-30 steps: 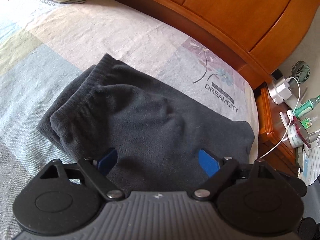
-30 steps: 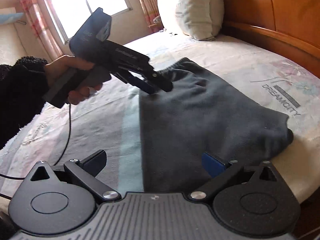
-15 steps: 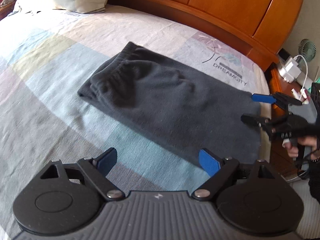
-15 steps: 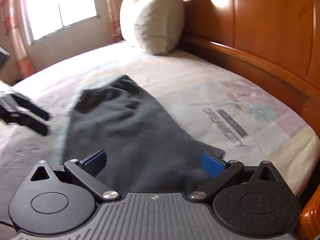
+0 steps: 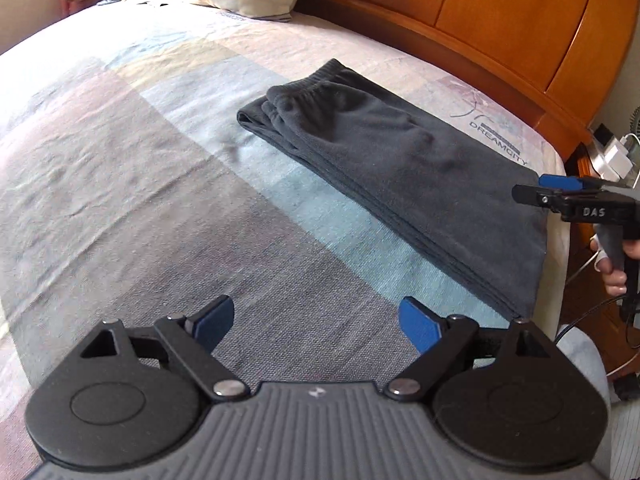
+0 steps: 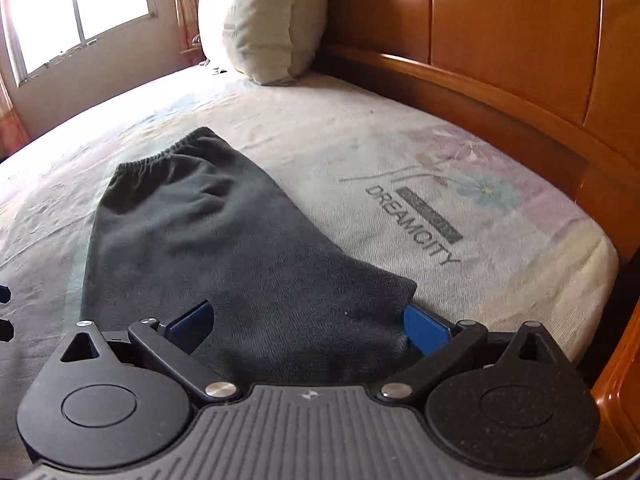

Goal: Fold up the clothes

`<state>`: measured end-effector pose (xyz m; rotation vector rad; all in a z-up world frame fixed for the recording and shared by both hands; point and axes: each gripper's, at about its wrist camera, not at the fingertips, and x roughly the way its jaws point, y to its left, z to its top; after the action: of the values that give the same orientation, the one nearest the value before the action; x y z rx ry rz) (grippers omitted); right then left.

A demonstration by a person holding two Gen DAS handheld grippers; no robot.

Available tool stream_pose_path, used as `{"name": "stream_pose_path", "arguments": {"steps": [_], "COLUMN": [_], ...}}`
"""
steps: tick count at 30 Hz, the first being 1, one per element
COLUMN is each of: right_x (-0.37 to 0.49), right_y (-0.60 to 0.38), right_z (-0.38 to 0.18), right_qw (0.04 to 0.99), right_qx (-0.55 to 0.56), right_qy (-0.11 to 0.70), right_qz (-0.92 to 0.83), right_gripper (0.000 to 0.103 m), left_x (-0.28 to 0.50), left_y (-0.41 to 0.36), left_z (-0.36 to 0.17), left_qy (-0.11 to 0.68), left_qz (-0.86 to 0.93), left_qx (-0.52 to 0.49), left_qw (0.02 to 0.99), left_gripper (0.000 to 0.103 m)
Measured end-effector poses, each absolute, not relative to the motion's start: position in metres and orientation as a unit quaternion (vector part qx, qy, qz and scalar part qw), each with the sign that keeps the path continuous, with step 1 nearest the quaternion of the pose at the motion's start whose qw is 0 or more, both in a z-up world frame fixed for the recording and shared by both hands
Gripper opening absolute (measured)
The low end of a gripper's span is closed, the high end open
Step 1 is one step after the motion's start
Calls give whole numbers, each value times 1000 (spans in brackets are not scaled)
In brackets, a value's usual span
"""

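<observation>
The left gripper holds its fingers wide apart over bare bed sheet, gripping nothing and tilted downward. The right gripper also has its fingers spread wide, angled down over the near end of the folded dark trousers, not clamping them. The trousers lie near the bed's headboard edge.

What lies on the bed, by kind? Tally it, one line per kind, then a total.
Folded dark grey garment: 1
Pillow: 1
Total: 2
Both lie on the patterned bedsheet; the garment is near the sheet's printed logo, the pillow by the wooden headboard.
</observation>
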<state>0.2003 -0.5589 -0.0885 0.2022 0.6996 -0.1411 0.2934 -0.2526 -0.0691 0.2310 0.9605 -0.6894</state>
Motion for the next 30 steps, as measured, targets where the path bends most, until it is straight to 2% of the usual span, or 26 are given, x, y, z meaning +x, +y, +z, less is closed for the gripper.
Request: {"name": "stream_pose_path", "arguments": {"steps": [3, 7, 13, 17, 23, 30], "right_x": [208, 249, 308, 316, 324, 339], "right_y": [-540, -513, -487, -475, -467, -458], "right_z": [-68, -64, -97, -100, -75, -94], "right_qw": [945, 945, 926, 915, 921, 909], "right_qx": [79, 40, 27, 0, -9, -16], "right_qy": [315, 322, 371, 400, 384, 411], "right_qz": [-24, 29, 68, 59, 68, 69], "right_gripper": [103, 103, 103, 103, 103, 103], "left_x": [286, 278, 269, 267, 264, 258], "left_y": [-244, -231, -208, -199, -193, -183], "left_z": [-66, -63, -61, -61, -54, -44], "left_qy": [444, 437, 433, 428, 417, 410], "left_qz": [-308, -288, -263, -254, -252, -242], "left_qx": [111, 116, 112, 112, 100, 97], "left_qw": [834, 844, 855, 860, 867, 874], "left_gripper": [89, 90, 90, 90, 90, 90]}}
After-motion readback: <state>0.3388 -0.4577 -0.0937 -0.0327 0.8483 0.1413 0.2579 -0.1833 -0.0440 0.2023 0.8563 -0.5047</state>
